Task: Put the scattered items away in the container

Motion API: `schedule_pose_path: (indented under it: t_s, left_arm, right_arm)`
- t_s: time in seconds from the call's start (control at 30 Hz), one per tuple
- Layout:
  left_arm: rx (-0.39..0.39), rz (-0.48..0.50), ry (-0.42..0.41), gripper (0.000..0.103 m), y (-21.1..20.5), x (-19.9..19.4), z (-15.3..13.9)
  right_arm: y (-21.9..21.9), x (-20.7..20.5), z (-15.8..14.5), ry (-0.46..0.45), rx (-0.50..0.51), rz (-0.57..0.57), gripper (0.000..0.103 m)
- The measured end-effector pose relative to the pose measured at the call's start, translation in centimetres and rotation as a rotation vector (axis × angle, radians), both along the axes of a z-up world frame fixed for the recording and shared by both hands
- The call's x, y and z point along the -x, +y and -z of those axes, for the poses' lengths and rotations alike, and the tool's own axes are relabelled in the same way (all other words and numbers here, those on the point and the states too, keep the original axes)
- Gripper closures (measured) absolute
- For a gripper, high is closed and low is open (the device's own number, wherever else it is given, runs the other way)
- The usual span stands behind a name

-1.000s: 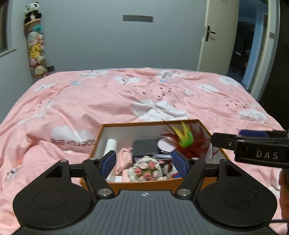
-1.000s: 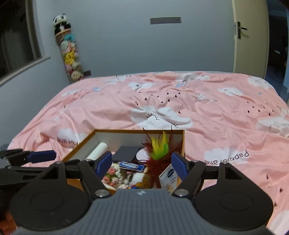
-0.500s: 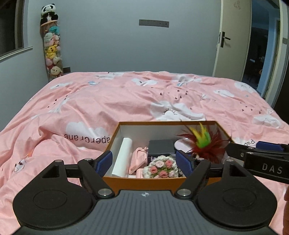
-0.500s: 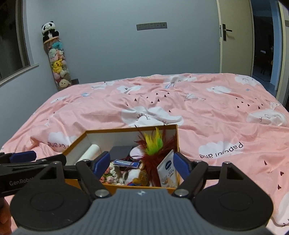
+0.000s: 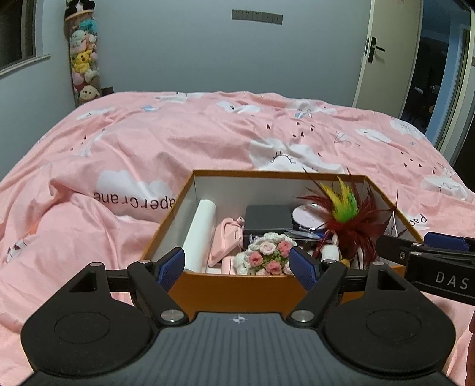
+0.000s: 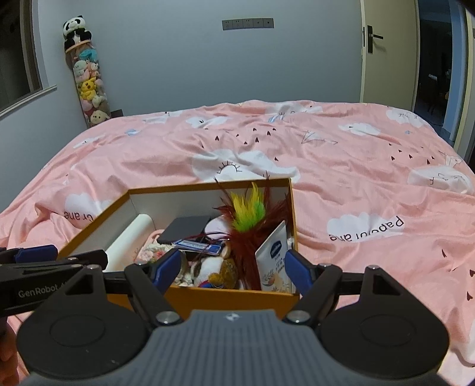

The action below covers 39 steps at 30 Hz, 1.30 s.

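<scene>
Both sets of open jaws have sunk toward the filled orange box, empty.

hidden: box floor under items | cut off: panda toy top, left view

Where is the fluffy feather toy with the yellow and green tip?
The feather toy stands in the orange cardboard box, right side, beside the round pink tin.
</scene>
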<state>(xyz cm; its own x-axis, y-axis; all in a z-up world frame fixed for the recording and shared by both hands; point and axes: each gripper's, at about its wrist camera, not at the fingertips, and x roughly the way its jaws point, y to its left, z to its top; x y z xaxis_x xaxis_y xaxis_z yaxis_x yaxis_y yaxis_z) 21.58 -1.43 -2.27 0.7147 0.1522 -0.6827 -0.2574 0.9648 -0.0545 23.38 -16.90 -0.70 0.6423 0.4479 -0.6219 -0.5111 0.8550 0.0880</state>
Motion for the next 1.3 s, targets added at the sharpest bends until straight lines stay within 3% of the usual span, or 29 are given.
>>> schedule_pose_path:
  t_s: [0.4,1.3]
  left_arm:
    - [-0.011,0.013,0.008,0.012,0.0,-0.9,1.4]
    - [-0.033,0.019,0.01,0.011,-0.4,-0.4,3.2]
  right_arm:
    - [1.2,-0.3,1.7,-0.001,0.049,-0.023,0.024]
    - [1.2,0.6,3.3,-0.02,0.042,-0.039,0.023]
